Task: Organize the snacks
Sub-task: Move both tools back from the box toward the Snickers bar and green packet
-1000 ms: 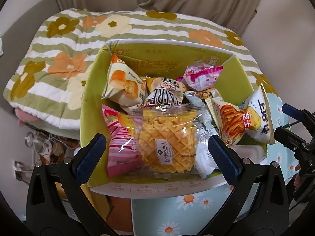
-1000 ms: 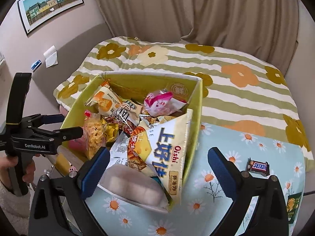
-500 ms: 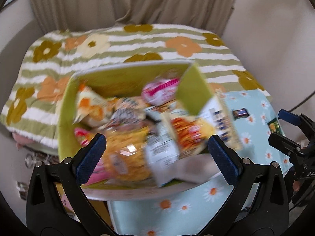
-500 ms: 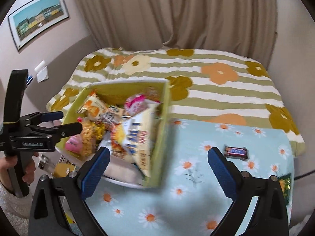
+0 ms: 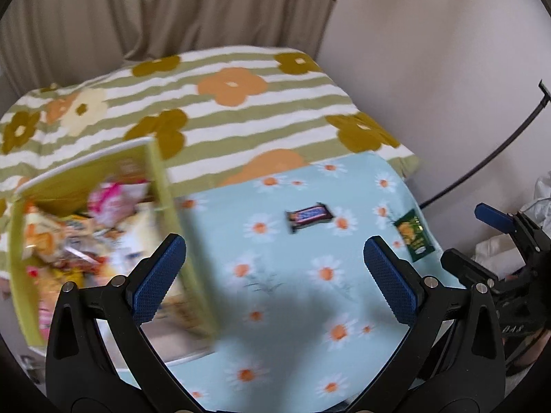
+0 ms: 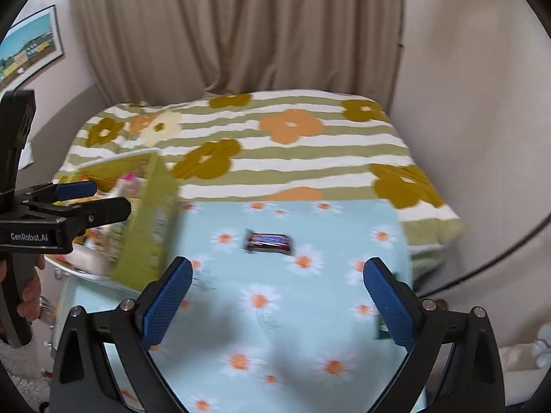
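A green cardboard box point(image 5: 165, 189) full of snack packets stands at the left of the daisy cloth point(image 5: 292, 275); it also shows in the right wrist view point(image 6: 148, 220). A dark chocolate bar point(image 5: 309, 216) lies on the cloth, also in the right wrist view point(image 6: 268, 242). A green packet point(image 5: 415, 235) lies near the cloth's right edge. My left gripper point(image 5: 275, 275) is open and empty above the cloth. My right gripper point(image 6: 277, 296) is open and empty, with the bar ahead between its fingers.
A striped flower blanket point(image 6: 275, 130) covers the bed behind the cloth. Curtains point(image 6: 241, 27) hang at the back. A black cable point(image 5: 499, 144) runs along the right wall. The other gripper shows at the right edge point(image 5: 509, 258) and the left edge point(image 6: 51, 213).
Both grippers have swung to the right, away from the snack box and over the daisy cloth. The chocolate bar and green packet have come into view. Both stay open.
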`<state>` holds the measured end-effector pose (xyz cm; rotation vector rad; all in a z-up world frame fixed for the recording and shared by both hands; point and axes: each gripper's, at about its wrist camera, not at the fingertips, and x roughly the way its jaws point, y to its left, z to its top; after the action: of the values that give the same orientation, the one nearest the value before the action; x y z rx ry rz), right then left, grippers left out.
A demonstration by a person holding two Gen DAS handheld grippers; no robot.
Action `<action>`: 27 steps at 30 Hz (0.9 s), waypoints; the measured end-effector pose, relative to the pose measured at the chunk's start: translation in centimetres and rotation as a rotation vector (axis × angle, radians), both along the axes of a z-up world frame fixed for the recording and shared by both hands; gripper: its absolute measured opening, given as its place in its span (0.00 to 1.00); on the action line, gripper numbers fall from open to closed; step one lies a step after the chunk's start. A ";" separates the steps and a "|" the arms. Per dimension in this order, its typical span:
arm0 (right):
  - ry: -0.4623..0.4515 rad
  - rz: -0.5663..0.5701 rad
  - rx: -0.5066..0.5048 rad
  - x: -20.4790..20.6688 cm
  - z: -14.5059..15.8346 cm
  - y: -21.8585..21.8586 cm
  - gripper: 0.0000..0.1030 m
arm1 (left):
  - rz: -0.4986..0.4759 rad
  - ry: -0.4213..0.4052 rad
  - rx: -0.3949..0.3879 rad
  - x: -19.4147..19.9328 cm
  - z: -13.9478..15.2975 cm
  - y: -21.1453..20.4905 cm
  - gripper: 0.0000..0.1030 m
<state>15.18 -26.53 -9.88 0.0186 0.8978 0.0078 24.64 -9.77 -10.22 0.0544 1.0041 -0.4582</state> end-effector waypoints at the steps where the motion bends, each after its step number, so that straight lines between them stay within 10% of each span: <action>1: 0.005 -0.008 -0.018 -0.1 -0.3 -0.7 0.96 | -0.005 0.002 0.006 0.1 -0.4 -1.0 1.00; 27: 0.114 -0.147 -0.163 1.2 -15.1 -5.7 0.96 | -0.097 0.174 0.142 6.0 -16.1 -11.5 1.00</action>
<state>16.37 -32.26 -24.96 -0.0676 1.0065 -0.2056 30.65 -21.30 -26.33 0.1936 1.2080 -0.4854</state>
